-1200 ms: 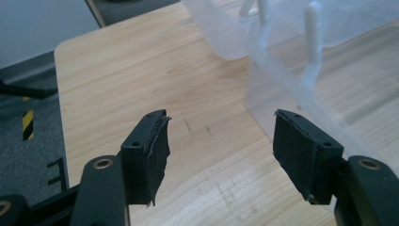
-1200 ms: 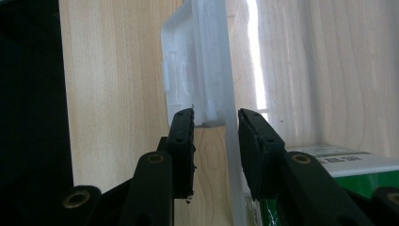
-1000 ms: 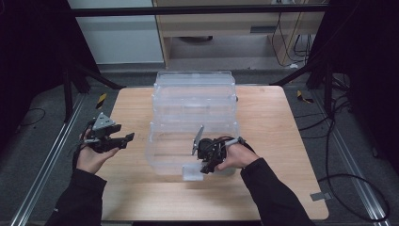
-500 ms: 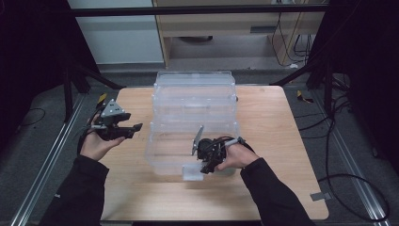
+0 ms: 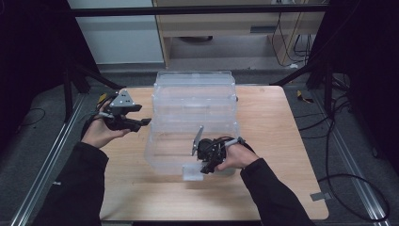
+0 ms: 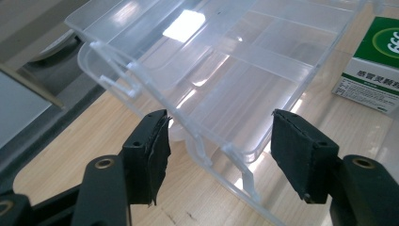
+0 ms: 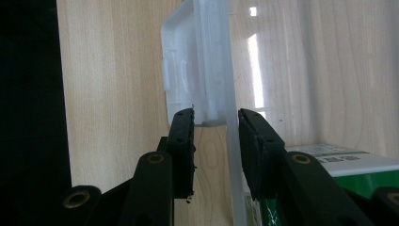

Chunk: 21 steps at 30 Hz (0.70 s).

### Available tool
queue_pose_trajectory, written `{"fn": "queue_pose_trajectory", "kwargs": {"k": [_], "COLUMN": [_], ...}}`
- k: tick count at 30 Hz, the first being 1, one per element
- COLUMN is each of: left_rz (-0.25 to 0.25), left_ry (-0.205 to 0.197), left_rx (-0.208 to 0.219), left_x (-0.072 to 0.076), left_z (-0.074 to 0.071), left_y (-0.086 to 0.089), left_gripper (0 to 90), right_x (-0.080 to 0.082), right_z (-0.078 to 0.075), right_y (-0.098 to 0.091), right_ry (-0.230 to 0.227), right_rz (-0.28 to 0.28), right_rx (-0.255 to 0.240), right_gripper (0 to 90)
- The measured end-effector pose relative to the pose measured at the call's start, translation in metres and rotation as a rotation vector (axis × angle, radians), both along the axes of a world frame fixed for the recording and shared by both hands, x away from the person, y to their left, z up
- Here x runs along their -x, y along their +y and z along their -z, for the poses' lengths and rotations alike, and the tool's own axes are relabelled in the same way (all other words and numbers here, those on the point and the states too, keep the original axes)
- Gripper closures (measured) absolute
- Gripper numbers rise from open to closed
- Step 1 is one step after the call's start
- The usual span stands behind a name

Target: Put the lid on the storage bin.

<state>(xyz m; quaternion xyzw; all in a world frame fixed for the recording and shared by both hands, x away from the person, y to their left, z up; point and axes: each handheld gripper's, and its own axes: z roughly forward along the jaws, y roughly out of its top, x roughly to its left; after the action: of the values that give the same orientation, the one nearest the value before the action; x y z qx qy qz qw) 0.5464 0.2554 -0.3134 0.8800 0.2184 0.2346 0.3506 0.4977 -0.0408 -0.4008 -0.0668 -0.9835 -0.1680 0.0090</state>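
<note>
1. The right gripper (image 5: 203, 165) sits at the near edge of the clear compartment box (image 5: 195, 117). In the right gripper view its jaws are drawn in on the box's front latch (image 7: 197, 70) and the thin clear wall behind it, and the pads seem to pinch both
2. The left gripper (image 5: 141, 123) hangs in the air just off the box's left side, jaws spread and holding nothing. In the left gripper view the box's left rim and its small clips lie just beyond the pads (image 6: 153, 141), apart from them
3. The step in hand looks like steadying the box at its latch while the left gripper comes in for the left rim
4. To do it well, hold the right pinch firm but light, since the thin plastic will flex and the latch tab could slip out sideways
5. Bring the left gripper in level, one pad over the rim and one under, and close on a stiff part of the edge rather than on a clip
6. A green-and-white carton (image 6: 374, 70) stands just beside the box near the right gripper, so do not shove the box to the right across the wooden table (image 5: 277, 141)
</note>
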Motion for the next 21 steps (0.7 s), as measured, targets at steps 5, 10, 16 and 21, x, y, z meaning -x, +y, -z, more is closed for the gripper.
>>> {"fn": "queue_pose_trajectory", "kwargs": {"k": [5,10,16,21], "left_rz": [0.05,0.077,0.099,0.292], "left_ry": [0.001,0.009,0.003,-0.176], "left_rx": [-0.045,-0.065,-0.087,-0.273], "left_x": [-0.009,-0.012,-0.018,-0.04], "left_z": [-0.005,-0.013,-0.023,-0.04], "left_y": [-0.006,-0.013,-0.02,-0.024], "left_gripper": [37.3,39.5,42.2,43.5], "right_x": [0.0,0.0,0.0,0.0], "right_z": [0.0,0.0,0.0,0.0], "right_y": [0.0,0.0,0.0,0.0], "right_ry": [0.001,0.005,0.002,0.003], "right_rz": [-0.006,-0.004,-0.004,-0.006], "right_rx": [0.004,0.003,0.002,0.002], "right_gripper": [67.1,67.1,67.2,67.2]}}
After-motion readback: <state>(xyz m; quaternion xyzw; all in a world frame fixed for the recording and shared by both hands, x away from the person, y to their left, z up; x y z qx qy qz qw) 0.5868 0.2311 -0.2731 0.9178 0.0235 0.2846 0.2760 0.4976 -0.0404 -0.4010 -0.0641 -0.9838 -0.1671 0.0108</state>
